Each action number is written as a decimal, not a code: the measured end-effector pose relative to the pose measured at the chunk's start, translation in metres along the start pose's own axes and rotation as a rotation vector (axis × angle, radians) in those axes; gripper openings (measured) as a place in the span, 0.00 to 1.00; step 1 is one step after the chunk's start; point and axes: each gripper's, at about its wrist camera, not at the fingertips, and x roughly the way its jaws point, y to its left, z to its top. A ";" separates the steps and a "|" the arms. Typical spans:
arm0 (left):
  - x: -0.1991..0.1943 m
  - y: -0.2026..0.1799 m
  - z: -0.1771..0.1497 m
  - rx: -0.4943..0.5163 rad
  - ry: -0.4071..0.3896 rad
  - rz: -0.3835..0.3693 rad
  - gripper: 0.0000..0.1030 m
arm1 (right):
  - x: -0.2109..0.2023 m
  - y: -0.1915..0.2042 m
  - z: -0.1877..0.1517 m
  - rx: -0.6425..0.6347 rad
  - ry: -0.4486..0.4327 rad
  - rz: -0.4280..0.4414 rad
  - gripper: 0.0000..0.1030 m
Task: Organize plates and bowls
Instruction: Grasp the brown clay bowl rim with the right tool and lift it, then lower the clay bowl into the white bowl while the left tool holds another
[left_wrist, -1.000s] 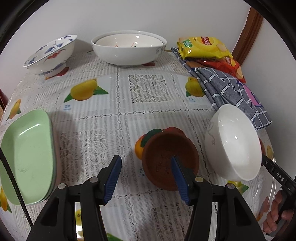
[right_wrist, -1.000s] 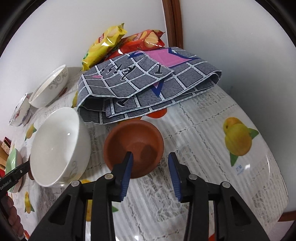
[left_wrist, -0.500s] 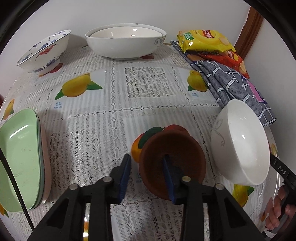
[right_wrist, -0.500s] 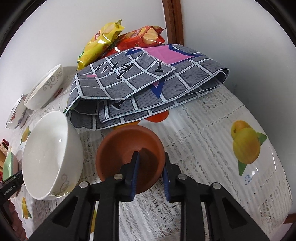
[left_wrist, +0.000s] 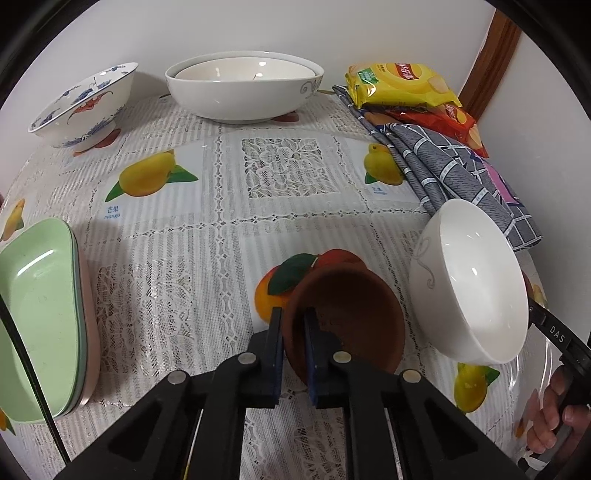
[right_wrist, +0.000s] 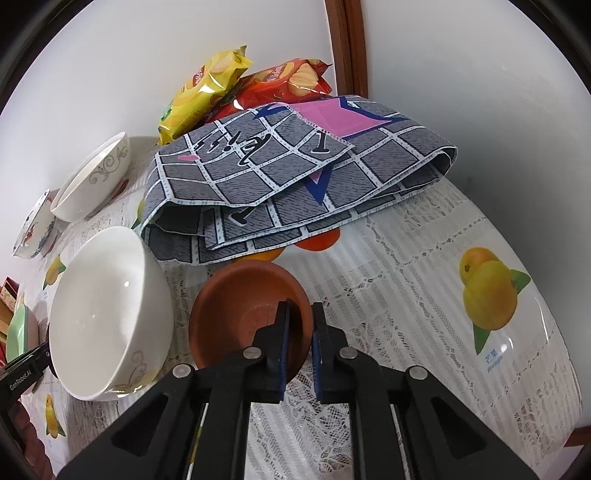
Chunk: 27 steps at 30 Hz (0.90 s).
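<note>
My left gripper (left_wrist: 293, 314) is shut on the near rim of a small brown clay bowl (left_wrist: 354, 314). My right gripper (right_wrist: 300, 308) is shut on the rim of a second brown clay bowl (right_wrist: 243, 310). A white bowl (left_wrist: 476, 280) lies tilted on its side between the two clay bowls, also in the right wrist view (right_wrist: 107, 325). A large white bowl (left_wrist: 243, 88) with a smaller one nested inside stands at the back, beside a blue-and-red patterned bowl (left_wrist: 85, 107). Stacked green and pink plates (left_wrist: 40, 317) lie at the left.
A folded grey checked cloth (right_wrist: 295, 184) lies by the wall, with yellow (right_wrist: 203, 92) and red (right_wrist: 291, 81) snack bags behind it. The lace fruit-print tablecloth (left_wrist: 236, 221) covers the table. The other hand's gripper (left_wrist: 557, 336) shows at the right edge.
Both grippers were open around the clay bowls' rims a second ago and have closed on them. Both cameras moved forward slightly.
</note>
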 end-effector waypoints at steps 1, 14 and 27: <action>-0.001 0.000 0.000 0.002 -0.002 -0.002 0.09 | -0.001 0.000 -0.001 0.001 -0.001 0.002 0.09; -0.028 -0.002 -0.004 0.019 -0.037 -0.036 0.09 | -0.021 0.005 -0.008 -0.005 -0.036 0.004 0.09; -0.060 -0.006 -0.001 0.035 -0.088 -0.044 0.09 | -0.063 0.002 -0.001 0.026 -0.085 0.038 0.09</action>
